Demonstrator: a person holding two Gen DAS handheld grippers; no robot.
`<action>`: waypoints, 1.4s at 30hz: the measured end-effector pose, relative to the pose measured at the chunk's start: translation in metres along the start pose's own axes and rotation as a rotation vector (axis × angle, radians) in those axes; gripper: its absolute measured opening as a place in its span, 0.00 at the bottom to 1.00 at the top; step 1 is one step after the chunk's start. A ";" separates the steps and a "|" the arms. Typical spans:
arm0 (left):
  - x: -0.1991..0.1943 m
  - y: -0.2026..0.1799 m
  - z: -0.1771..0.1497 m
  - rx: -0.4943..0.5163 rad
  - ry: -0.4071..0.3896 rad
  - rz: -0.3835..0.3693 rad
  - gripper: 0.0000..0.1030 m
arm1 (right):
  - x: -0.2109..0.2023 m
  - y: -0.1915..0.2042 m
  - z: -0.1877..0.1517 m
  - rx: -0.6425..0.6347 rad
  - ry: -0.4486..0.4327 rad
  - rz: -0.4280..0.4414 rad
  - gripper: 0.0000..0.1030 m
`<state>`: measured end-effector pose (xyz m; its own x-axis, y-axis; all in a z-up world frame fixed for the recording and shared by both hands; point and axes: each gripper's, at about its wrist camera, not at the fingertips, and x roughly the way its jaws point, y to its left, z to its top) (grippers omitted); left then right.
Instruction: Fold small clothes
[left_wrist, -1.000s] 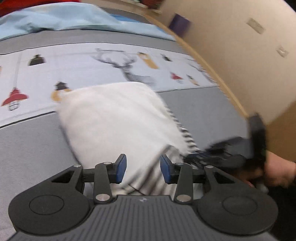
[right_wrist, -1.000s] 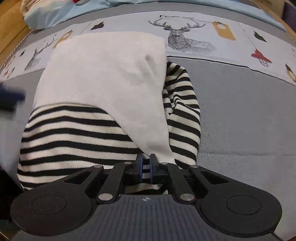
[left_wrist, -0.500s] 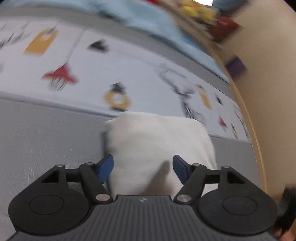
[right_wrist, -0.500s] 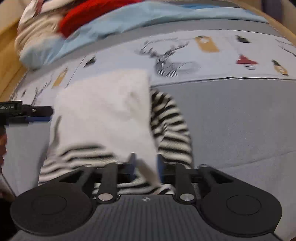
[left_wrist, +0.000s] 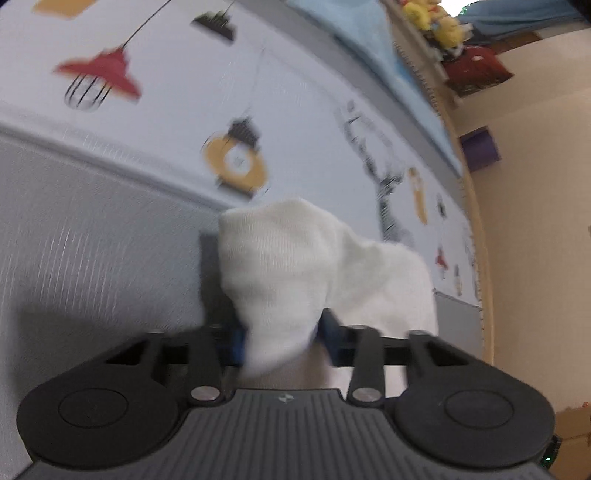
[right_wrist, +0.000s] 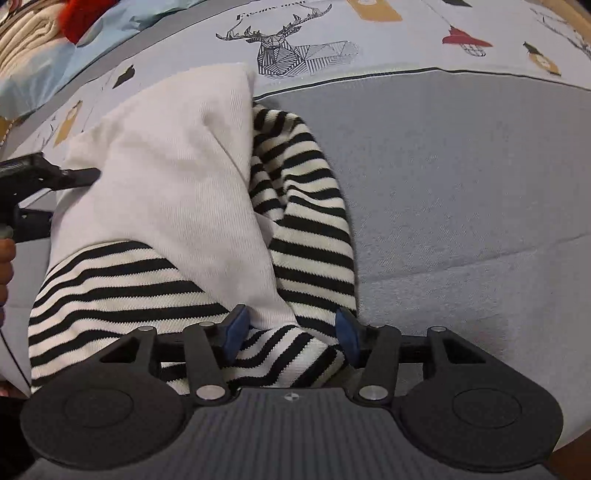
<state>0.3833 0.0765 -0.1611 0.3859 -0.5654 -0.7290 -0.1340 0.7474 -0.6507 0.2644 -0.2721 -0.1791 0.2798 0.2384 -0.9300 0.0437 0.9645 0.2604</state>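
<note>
Right tool (right_wrist: 291, 332): a second ago its jaws were pinched together on the near edge of the garment; they have just been opening and now stand apart, with the near hem lying between the pads but not squeezed. The near end looks released.

Left tool (left_wrist: 284, 341): it was wide half a second ago with the cloth between the pads; the jaws have just been closing and are now clamped on a bunched white corner. In the right wrist view the left tool (right_wrist: 48, 181) sits at the garment's left edge.

Likely the next fold starts from the left side.

Striped garment (right_wrist: 303, 206) lies on the bed (right_wrist: 461, 184), white panel (right_wrist: 177, 177) uppermost, stripes to the right and near.

Count: one garment being folded, two tools, one deer print (right_wrist: 288, 48), one far-left heap of clothes (right_wrist: 33, 48).
</note>
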 end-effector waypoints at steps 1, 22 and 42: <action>-0.004 -0.002 0.005 0.001 -0.015 -0.020 0.29 | 0.000 0.001 0.001 0.006 -0.004 0.015 0.36; -0.110 -0.027 -0.024 0.237 -0.176 0.165 0.63 | -0.015 0.042 0.016 0.071 -0.155 0.178 0.38; -0.091 -0.039 -0.093 0.419 -0.029 0.255 0.39 | -0.030 0.033 0.002 0.011 -0.174 0.185 0.00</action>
<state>0.2686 0.0659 -0.0894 0.4146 -0.3410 -0.8437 0.1488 0.9401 -0.3068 0.2597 -0.2475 -0.1417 0.4448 0.3870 -0.8077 -0.0132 0.9045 0.4262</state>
